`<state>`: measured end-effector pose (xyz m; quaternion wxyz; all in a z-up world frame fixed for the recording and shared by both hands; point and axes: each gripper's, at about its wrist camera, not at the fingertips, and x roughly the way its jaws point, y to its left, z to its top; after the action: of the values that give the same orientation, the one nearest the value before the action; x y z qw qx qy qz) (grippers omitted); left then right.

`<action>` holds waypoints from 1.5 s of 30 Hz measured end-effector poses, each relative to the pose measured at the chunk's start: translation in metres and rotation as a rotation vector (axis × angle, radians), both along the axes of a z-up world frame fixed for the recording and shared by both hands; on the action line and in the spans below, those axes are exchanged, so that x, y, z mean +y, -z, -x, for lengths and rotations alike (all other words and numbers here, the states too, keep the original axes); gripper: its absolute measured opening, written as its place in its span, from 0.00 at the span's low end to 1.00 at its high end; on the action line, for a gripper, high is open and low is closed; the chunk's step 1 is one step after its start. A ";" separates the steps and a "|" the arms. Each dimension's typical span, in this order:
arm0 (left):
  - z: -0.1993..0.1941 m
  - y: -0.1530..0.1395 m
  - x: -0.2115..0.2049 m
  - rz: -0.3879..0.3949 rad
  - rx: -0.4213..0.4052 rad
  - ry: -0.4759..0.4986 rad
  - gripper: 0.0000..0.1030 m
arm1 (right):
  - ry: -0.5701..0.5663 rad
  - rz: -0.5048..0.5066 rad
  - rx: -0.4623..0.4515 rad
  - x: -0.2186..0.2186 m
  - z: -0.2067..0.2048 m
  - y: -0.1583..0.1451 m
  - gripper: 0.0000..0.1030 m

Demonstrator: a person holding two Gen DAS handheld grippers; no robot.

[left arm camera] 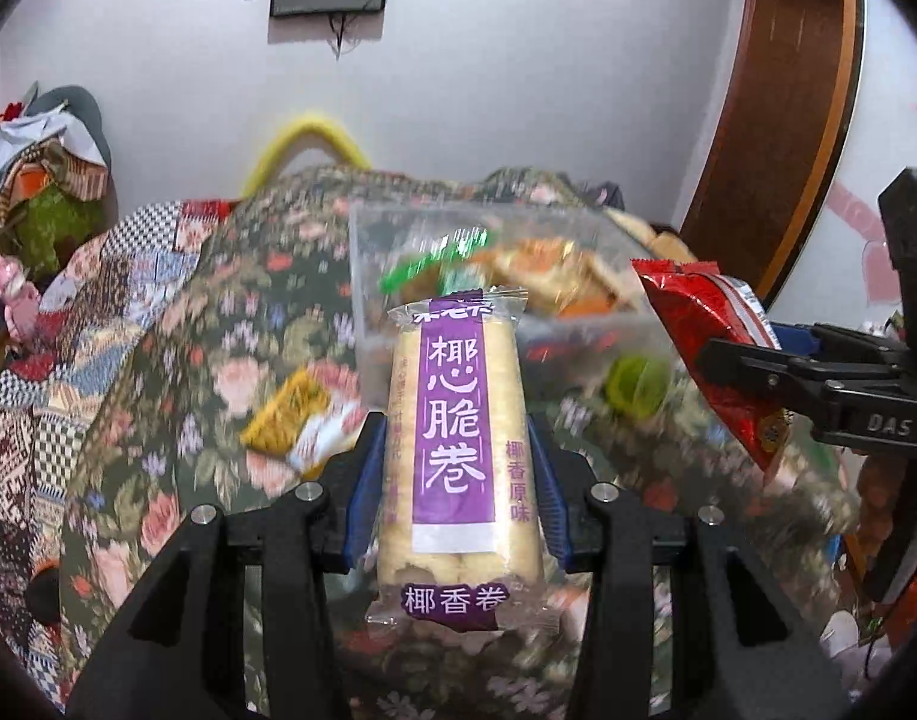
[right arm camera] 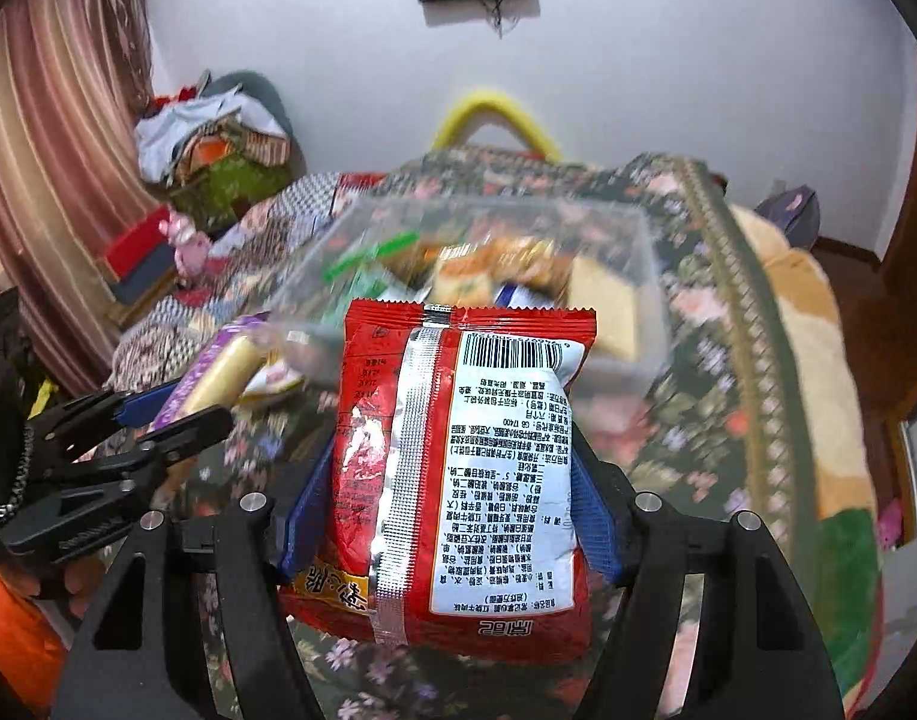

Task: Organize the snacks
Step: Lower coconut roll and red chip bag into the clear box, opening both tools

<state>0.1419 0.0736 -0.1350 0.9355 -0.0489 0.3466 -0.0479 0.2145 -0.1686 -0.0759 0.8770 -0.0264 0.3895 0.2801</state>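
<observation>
Your left gripper [left arm camera: 458,450]: blue pads closed on both sides of a purple-labelled coconut roll packet [left arm camera: 458,456], held upright above the floral bedspread [left arm camera: 176,360]. Your right gripper [right arm camera: 452,504]: clamped on a red snack bag [right arm camera: 452,468], back label facing the camera. Clear plastic container [right arm camera: 632,276]: just beyond both packets, on the bedspread, holding several blurred wrapped snacks. Yellow wrapped snack [left arm camera: 296,414]: loose beside the container.

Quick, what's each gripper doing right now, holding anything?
Left gripper: closed on the purple roll pack.
Right gripper: closed on the red snack bag.
</observation>
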 end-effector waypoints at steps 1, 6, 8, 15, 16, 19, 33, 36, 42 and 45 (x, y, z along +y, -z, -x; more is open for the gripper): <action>-0.004 -0.006 -0.002 0.003 -0.012 0.001 0.44 | 0.006 -0.004 -0.010 -0.002 -0.003 -0.003 0.64; -0.029 -0.026 -0.010 0.007 -0.051 -0.004 0.44 | 0.032 -0.017 -0.060 -0.010 -0.019 -0.018 0.64; -0.040 -0.031 -0.012 0.012 -0.058 -0.005 0.44 | 0.040 -0.020 -0.076 -0.012 -0.029 -0.023 0.64; -0.085 -0.041 -0.022 0.052 -0.063 0.020 0.44 | 0.058 -0.011 -0.094 -0.010 -0.064 -0.026 0.64; -0.095 -0.041 -0.023 0.058 -0.058 0.025 0.44 | 0.060 -0.013 -0.091 -0.010 -0.069 -0.025 0.64; -0.114 -0.037 -0.025 0.051 -0.045 0.026 0.44 | 0.068 -0.020 -0.076 -0.009 -0.088 -0.022 0.64; -0.175 0.002 -0.037 0.041 0.063 0.031 0.44 | 0.040 0.001 0.026 0.003 -0.138 0.011 0.65; -0.172 -0.002 -0.040 0.033 0.044 0.040 0.44 | 0.034 0.007 0.015 0.001 -0.137 0.009 0.65; -0.152 -0.021 -0.040 0.011 0.005 0.056 0.44 | 0.028 -0.013 -0.021 -0.004 -0.125 -0.009 0.67; -0.135 -0.035 -0.031 0.003 -0.022 0.049 0.44 | 0.013 -0.018 -0.048 -0.008 -0.111 -0.019 0.67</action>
<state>0.2766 0.0429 -0.1005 0.9378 -0.0412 0.3372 -0.0719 0.3250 -0.1761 -0.0565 0.8882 -0.0225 0.3659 0.2770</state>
